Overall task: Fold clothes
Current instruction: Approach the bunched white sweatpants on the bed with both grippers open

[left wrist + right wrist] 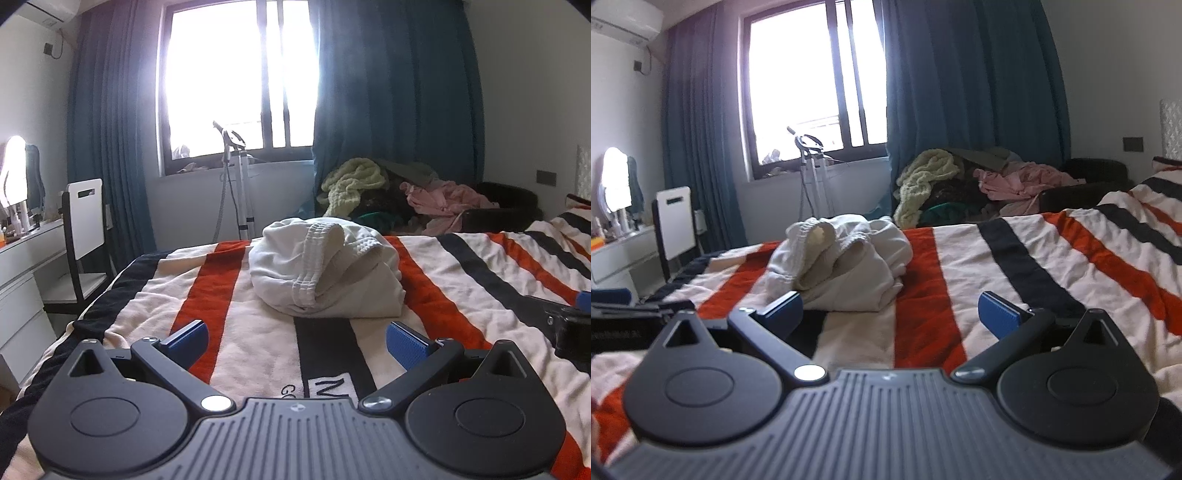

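Here, a bed (461,266) fills the lower half of both views, spread with a plush cream blanket (258,350) crossed by broad orange and black stripes. Beyond the bed's far edge a large window (236,77) glares white between heavy blue curtains (395,92), and a heap of laundry (399,195), pale green knit and pink cloth among darker pieces, sits under the right-hand curtain. Left of the bed stand a white desk (22,258) and a white-backed chair (85,218); a garment steamer on a pole (236,184) stands just past the bed, below the window. An air conditioner (624,22) hangs high on the wall left of the bed.

Toward the bed's far side lies the white garment (325,269), a soft, bunched mound with a ribbed, stitched waistband curling over its top.

The left gripper (297,343) hovers low over the blanket on the near side of the bed, aimed straight at the garment, its jaws spread wide and holding nothing. The right gripper (892,314) hangs likewise low and level, jaws parted and empty, with the garment ahead and slightly left; its left fingertip sits just before the cloth's near edge, though contact cannot be judged. Each gripper is matte black with ribbed blue pads (406,343) on its fingers.
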Action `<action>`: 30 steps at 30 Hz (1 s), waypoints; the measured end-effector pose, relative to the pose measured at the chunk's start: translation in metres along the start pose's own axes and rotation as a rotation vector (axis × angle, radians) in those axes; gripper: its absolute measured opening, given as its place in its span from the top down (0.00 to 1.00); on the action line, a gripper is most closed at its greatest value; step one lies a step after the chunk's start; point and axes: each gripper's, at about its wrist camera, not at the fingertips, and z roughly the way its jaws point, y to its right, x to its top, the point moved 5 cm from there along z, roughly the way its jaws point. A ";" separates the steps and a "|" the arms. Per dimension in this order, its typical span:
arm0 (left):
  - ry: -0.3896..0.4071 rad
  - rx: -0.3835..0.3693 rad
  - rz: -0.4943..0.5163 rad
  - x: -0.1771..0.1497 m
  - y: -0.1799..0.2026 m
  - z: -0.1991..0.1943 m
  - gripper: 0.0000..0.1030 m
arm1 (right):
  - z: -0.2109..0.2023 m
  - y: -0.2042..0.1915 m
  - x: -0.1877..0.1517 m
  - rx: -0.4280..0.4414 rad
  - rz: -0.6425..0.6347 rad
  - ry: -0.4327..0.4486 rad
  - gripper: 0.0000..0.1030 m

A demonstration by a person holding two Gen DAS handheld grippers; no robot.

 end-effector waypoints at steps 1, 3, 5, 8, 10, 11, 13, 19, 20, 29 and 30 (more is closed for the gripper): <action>0.000 0.004 -0.003 0.001 0.000 -0.001 0.00 | -0.002 0.001 0.001 -0.008 0.004 0.002 0.00; 0.007 0.008 -0.006 0.002 -0.001 -0.008 0.00 | -0.008 0.002 0.007 -0.018 0.021 0.015 0.00; 0.005 0.025 0.003 0.005 0.000 -0.015 0.00 | -0.018 0.004 0.016 -0.027 0.031 0.038 0.00; 0.010 0.050 0.016 0.012 0.001 -0.026 0.00 | -0.034 0.006 0.029 -0.037 0.045 0.078 0.00; 0.014 0.068 0.025 0.017 0.002 -0.034 0.00 | -0.047 0.011 0.035 -0.059 0.071 0.093 0.00; 0.013 0.077 0.024 0.021 0.002 -0.036 0.00 | -0.054 0.013 0.037 -0.077 0.082 0.100 0.00; 0.005 0.089 0.008 0.029 -0.001 -0.042 0.00 | -0.067 0.014 0.047 -0.103 0.083 0.125 0.00; 0.018 0.109 -0.081 0.076 -0.015 -0.057 0.00 | -0.088 0.002 0.080 -0.067 0.116 0.146 0.00; 0.021 0.110 -0.084 0.083 -0.016 -0.059 0.00 | -0.090 0.000 0.085 -0.066 0.113 0.150 0.00; -0.053 0.087 0.064 0.106 -0.017 -0.039 0.00 | -0.083 0.006 0.080 -0.079 0.126 0.114 0.00; -0.080 0.086 0.080 0.105 -0.017 -0.030 0.00 | -0.082 0.008 0.078 -0.083 0.130 0.110 0.00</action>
